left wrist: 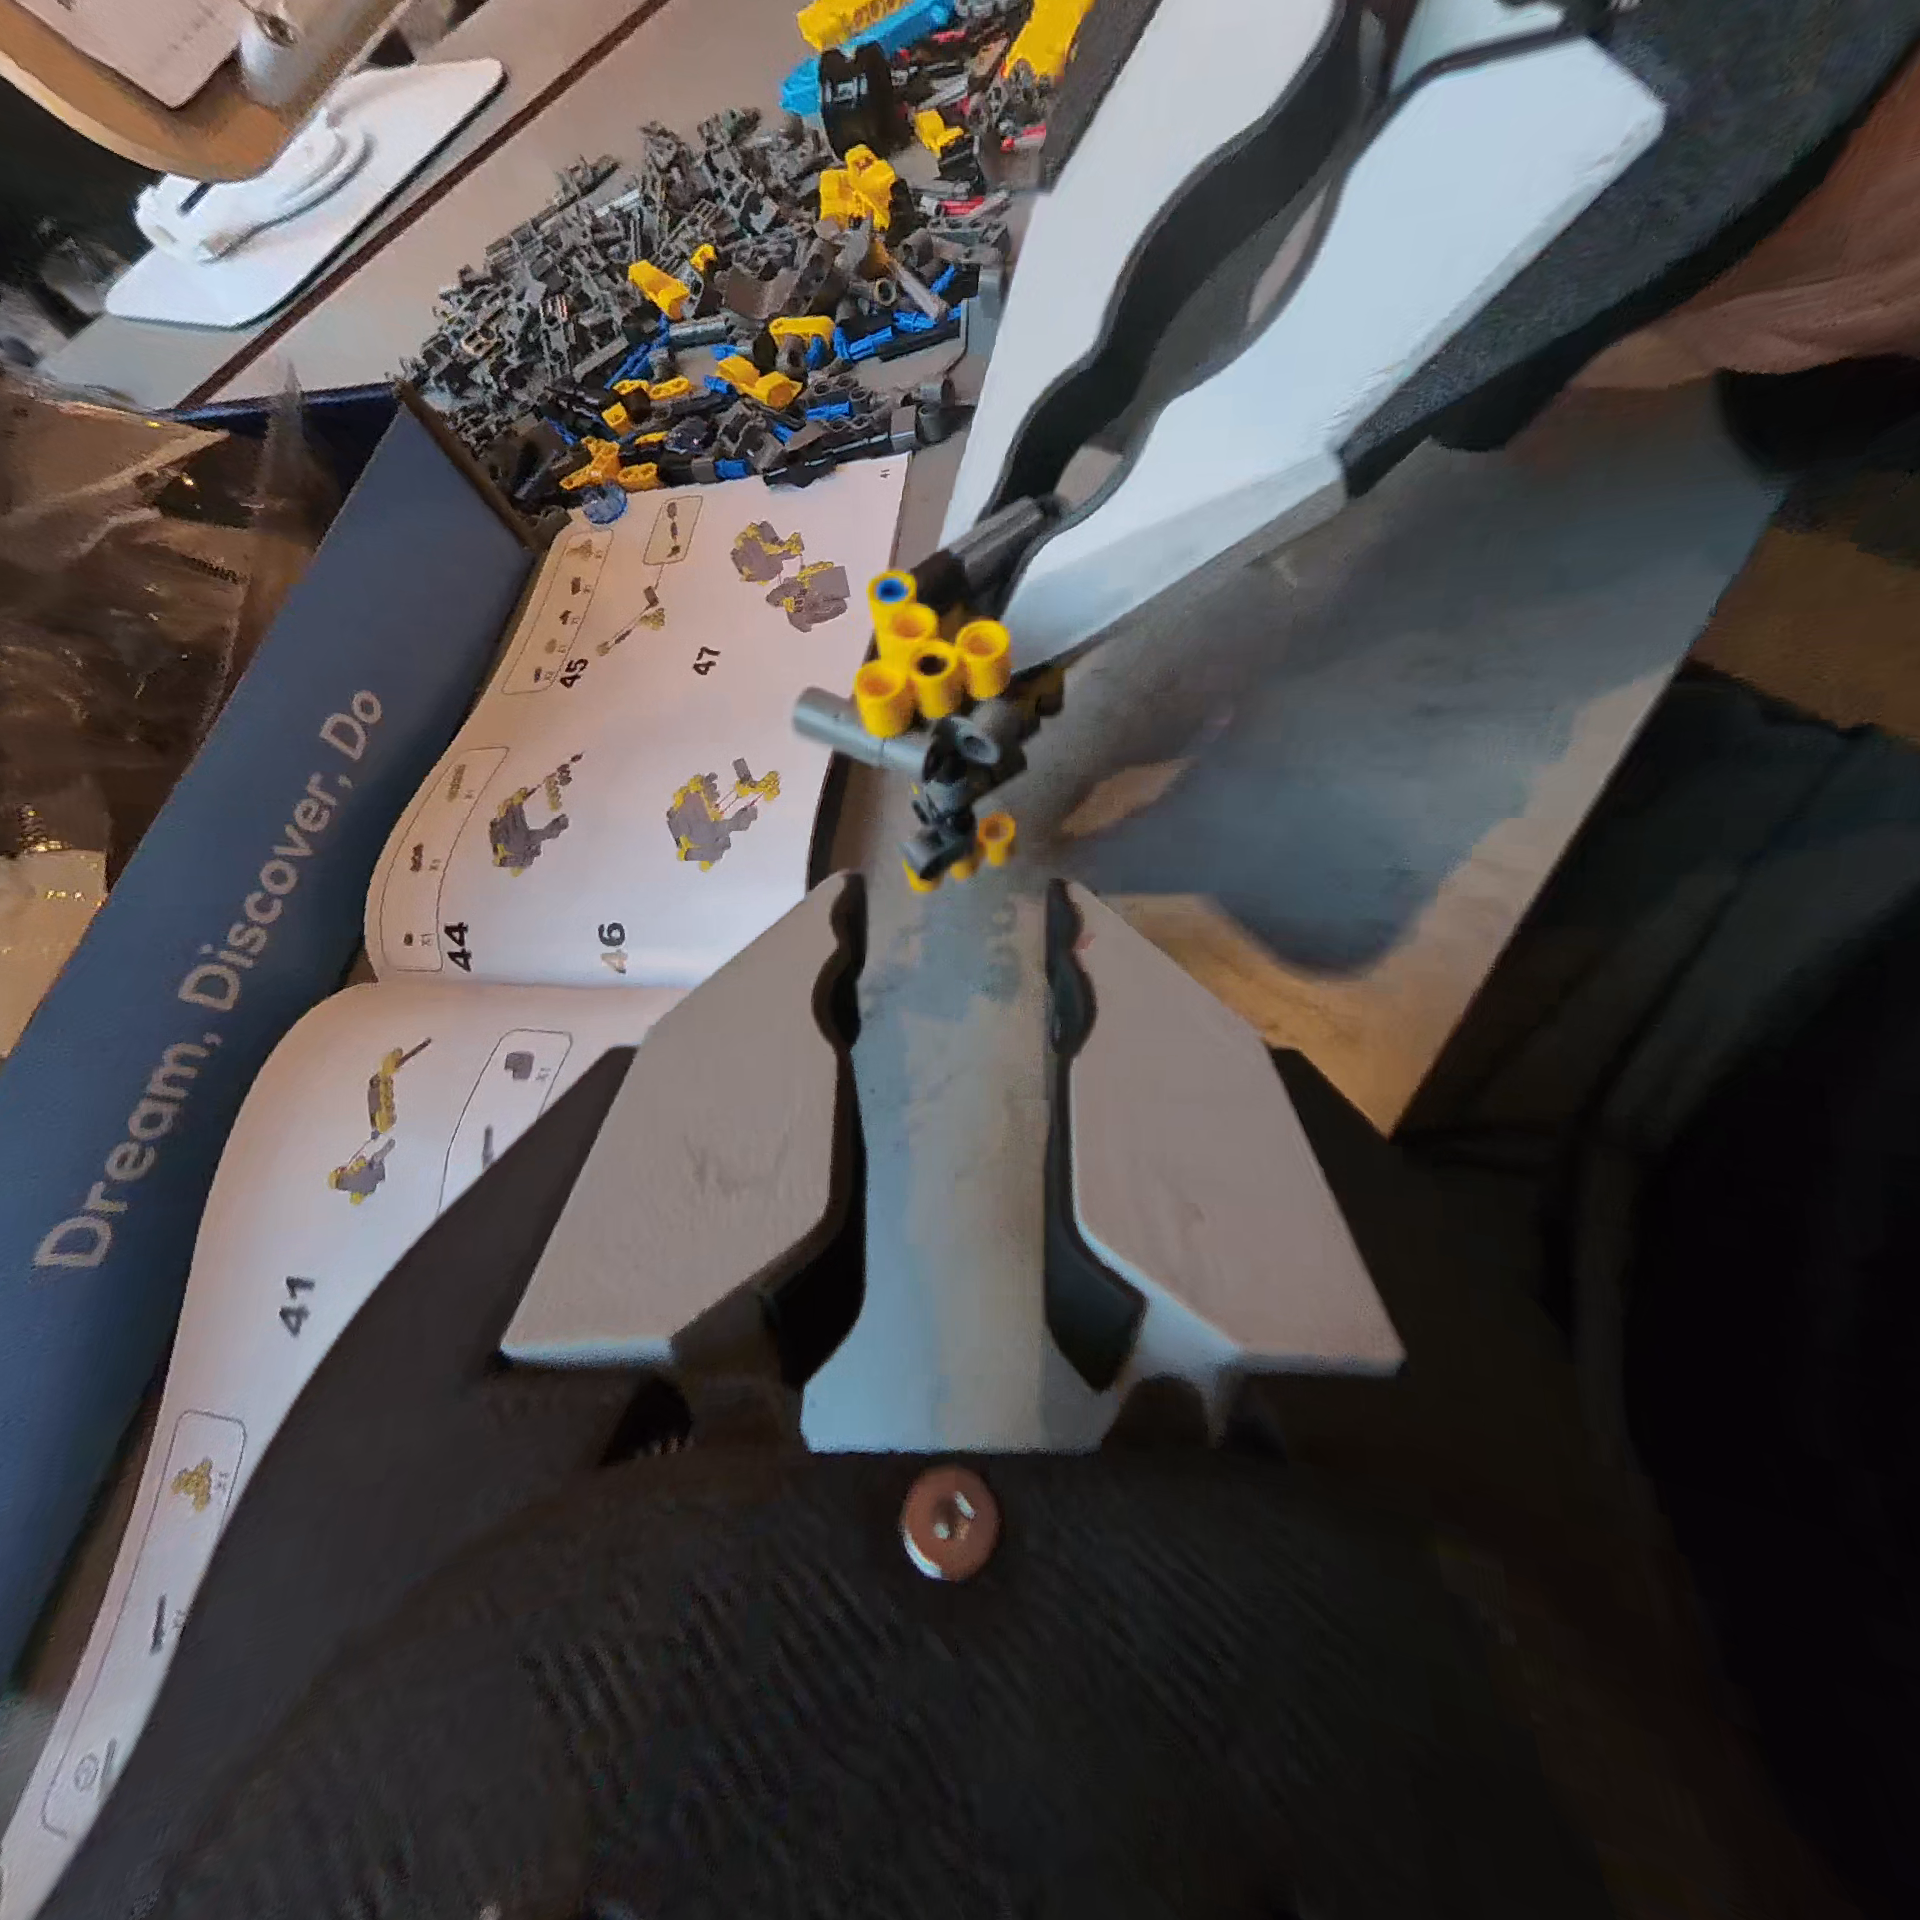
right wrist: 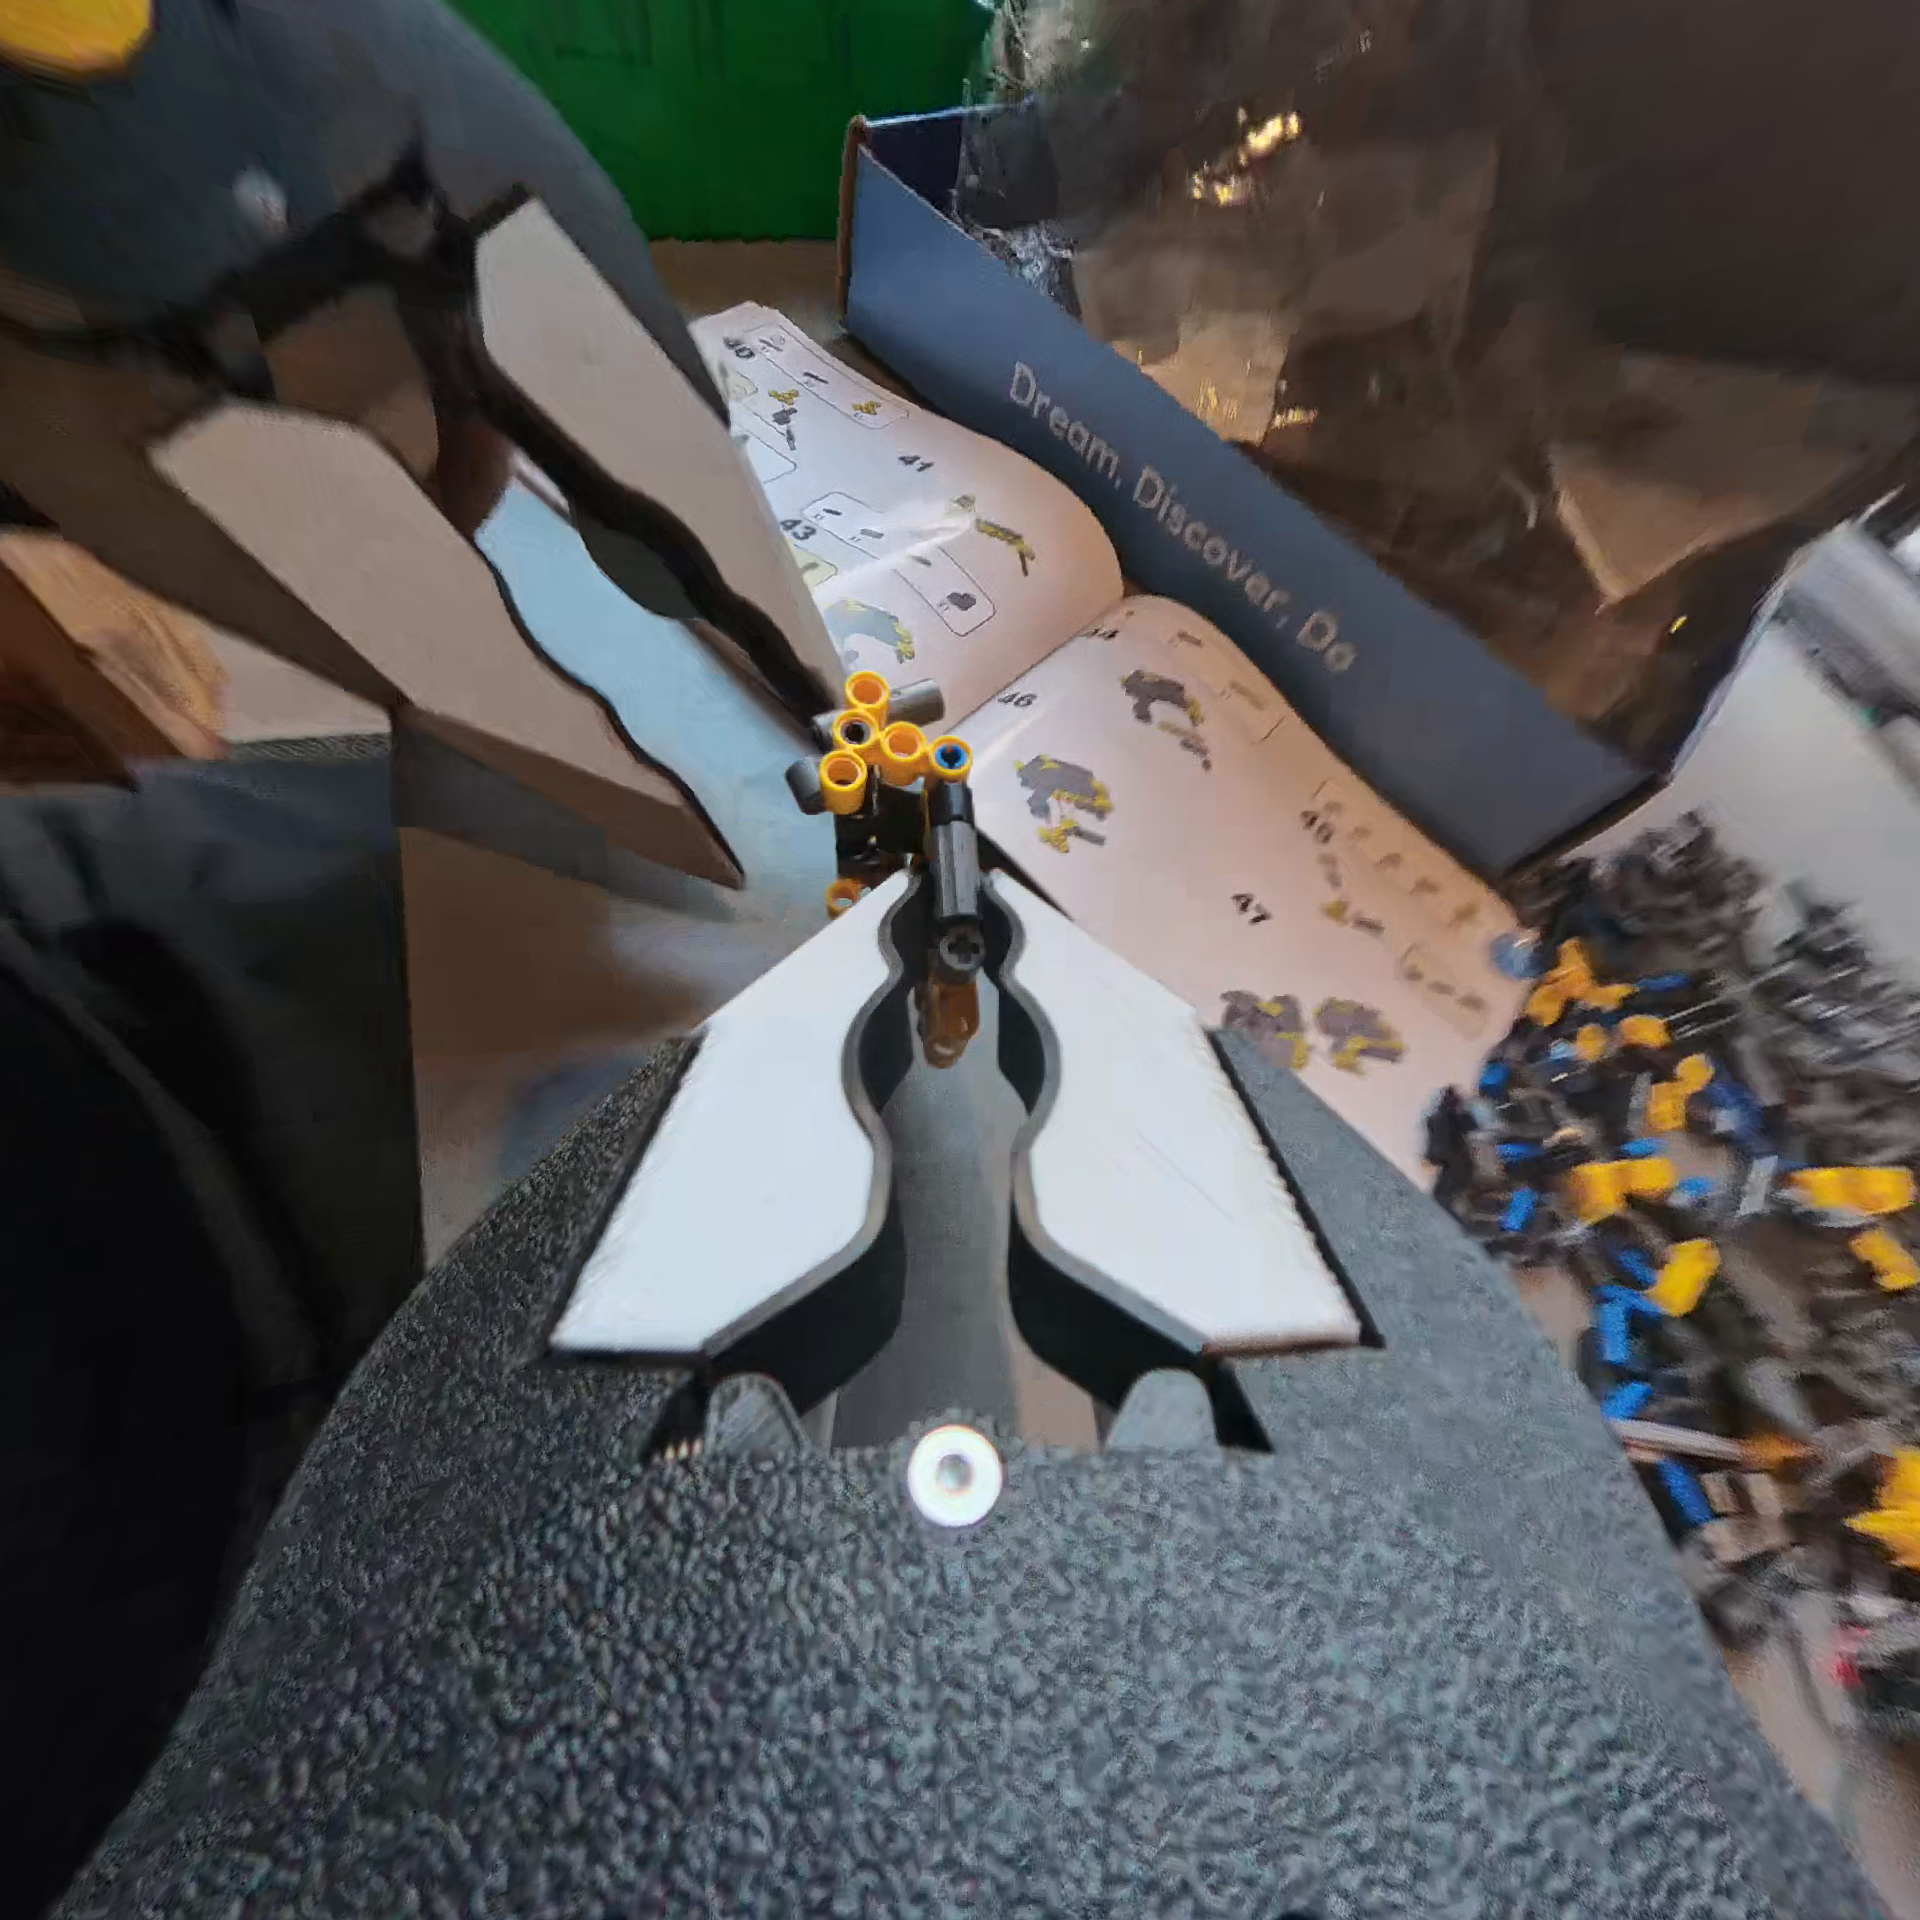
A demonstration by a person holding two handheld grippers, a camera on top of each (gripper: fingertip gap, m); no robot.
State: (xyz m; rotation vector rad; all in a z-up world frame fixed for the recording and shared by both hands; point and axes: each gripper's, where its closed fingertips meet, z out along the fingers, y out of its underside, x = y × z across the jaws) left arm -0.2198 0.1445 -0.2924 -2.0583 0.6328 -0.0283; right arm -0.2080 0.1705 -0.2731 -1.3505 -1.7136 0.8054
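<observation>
Grey tabletop [left wrist: 343,343] carries everything, wood grain showing at its near edge. Dark blue cardboard box [left wrist: 260,831], printed lettering on its side wall, crinkled clear plastic bags inside. Open instruction booklet [left wrist: 644,790] lies against the box wall, pages curled up at the spine, numbered step drawings visible. Loose brick pile [left wrist: 727,322] just past the booklet: mostly grey and black pieces, some yellow and blue; part-built blue/yellow model with a black wheel behind it.

Right gripper [right wrist: 948,914]: clenched on the small brick assembly [right wrist: 894,769], fingertips pinching its black axle connector. Assembly sticks out forward of the tips, held up in the air above the booklet edge. It's a cluster of yellow tube connectors, one with a blue pin inside, plus grey and black pins.

Left gripper [left wrist: 956,894]: released, clear gap between the white fingers [left wrist: 727,1122], nothing in it. Its tips sit just beside the lower yellow end of the assembly; can't tell if touching.

White stand base [left wrist: 301,197] at the far table corner, blurred.
</observation>
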